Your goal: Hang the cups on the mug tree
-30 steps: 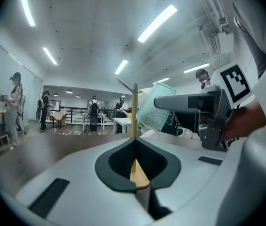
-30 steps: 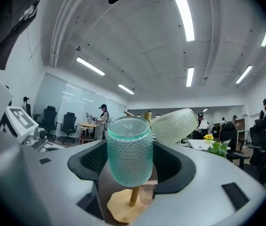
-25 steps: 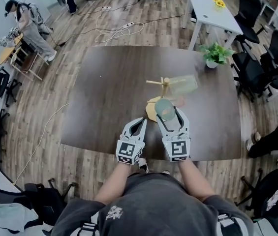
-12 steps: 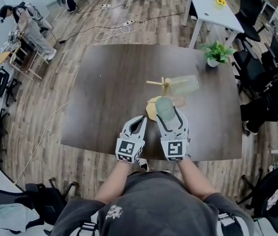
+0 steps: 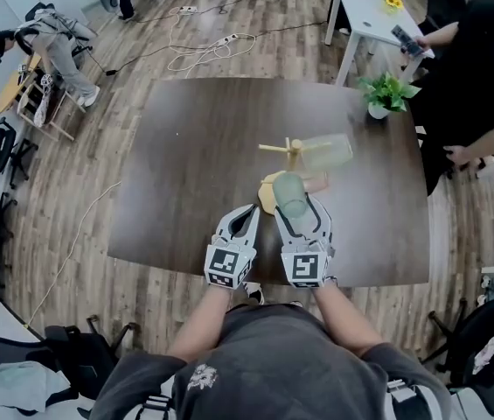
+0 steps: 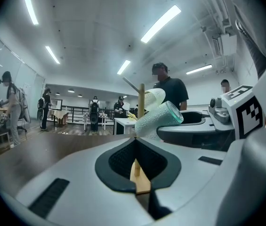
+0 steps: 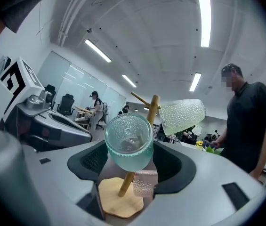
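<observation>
we hold the right hand-held gripper [image 5: 299, 204] with its jaws spread wide and clamped on a green cup [image 7: 129, 142], one jaw on each side of it. the green cup lies on its side in the grip, clear of the dark tabletop [image 5: 185, 147], with its dimpled bottom turned back toward the right gripper view's camera. it sits just on our side of the mug tree [image 7: 150, 112], and from that camera it covers the middle of the wooden pole. the pole rises from a flat wooden base [image 7: 114, 201] that stands on the tabletop close to the near edge. a clear cup [image 7: 182, 116] hangs high on the right side of the pole, tilted outward, and a bare peg [image 5: 273, 147] sticks out on the left side near the top. a pink cup [image 7: 144, 185] is low on the right of the pole beside the base; we cannot tell whether it hangs or rests on the tabletop. our left hand-held gripper [image 5: 249, 215] is just beside the right one, its jaws drawn together to a narrow point with nothing between them, aimed toward the base. a potted plant [image 5: 385, 94] stands at the far right corner of the tabletop, and a person in black [image 5: 474, 59] stands past that corner.
</observation>
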Tool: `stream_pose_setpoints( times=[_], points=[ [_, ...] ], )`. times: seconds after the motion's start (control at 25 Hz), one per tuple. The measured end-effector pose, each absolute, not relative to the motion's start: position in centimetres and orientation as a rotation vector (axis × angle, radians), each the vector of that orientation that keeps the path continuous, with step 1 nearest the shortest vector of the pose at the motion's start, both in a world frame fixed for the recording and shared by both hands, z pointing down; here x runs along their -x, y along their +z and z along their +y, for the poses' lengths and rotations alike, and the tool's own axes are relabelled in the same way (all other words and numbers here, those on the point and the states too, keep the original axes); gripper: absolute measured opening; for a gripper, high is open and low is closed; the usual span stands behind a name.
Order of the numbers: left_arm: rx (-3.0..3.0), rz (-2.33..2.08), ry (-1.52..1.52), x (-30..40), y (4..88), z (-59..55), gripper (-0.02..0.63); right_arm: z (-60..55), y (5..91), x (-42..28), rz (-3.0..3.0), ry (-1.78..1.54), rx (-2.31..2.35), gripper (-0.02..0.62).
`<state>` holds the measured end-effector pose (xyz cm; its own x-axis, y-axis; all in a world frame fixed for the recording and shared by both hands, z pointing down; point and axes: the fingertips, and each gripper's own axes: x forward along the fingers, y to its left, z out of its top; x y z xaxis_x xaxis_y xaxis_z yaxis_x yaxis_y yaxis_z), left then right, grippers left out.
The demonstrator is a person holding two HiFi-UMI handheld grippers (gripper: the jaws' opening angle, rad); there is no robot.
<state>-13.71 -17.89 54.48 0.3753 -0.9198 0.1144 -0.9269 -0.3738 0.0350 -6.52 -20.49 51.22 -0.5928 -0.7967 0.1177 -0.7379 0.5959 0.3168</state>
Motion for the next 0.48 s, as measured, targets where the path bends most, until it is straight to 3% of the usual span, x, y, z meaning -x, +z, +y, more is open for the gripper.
stream_pose_setpoints(
  times=[0.48],
  points=[
    [-2.508,-1.707,0.117,13.5,55.1,-17.5,0.0,-20.5,52.4,6.2,-2.531,-0.339,-1.258,0.318]
  ],
)
